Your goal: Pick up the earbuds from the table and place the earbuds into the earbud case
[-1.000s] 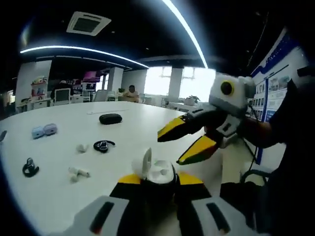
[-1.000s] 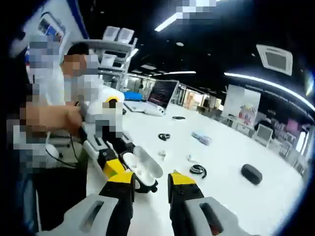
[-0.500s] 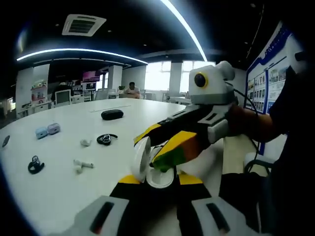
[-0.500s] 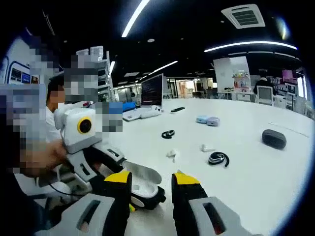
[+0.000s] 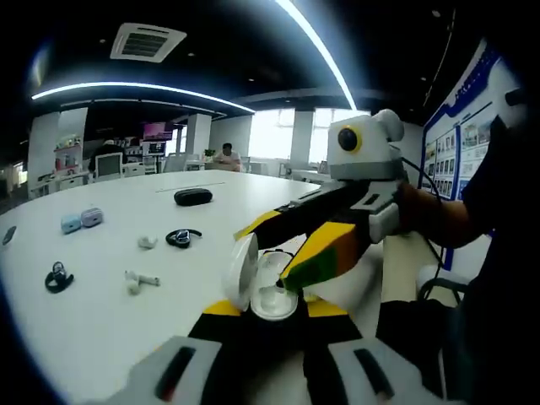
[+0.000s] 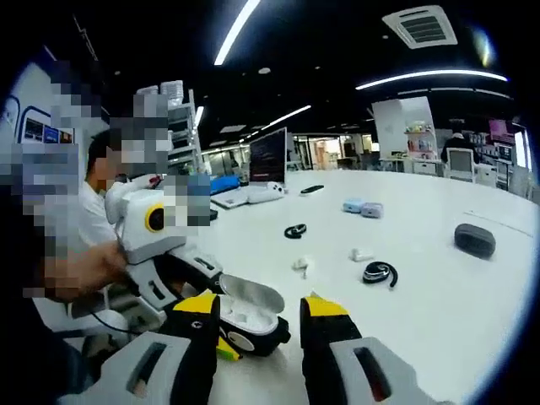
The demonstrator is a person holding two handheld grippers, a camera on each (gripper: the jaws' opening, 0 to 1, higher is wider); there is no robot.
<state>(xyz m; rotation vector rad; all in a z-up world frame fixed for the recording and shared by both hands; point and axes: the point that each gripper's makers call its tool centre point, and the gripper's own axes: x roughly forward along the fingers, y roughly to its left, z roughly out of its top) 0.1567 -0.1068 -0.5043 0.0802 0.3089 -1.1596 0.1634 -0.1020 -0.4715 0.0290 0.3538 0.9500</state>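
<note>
A white earbud case with its lid swung open sits in my left gripper, which is shut on it. My right gripper reaches in from the right, and its yellow jaws straddle the open case. In the right gripper view, the right gripper is open, with the case low between its jaws. The left gripper holds the case from the left. Loose white earbuds lie on the white table, with one more earbud farther back. I cannot see anything held between the right jaws.
Two black ear-hook pieces, a black oval case and two pale blue and purple cases lie on the table. A person sits at the table's left end near a laptop.
A second ago my right gripper hung apart to the right of the case. It has since closed in, and its jaws now straddle the case, which has tilted lid-left.
</note>
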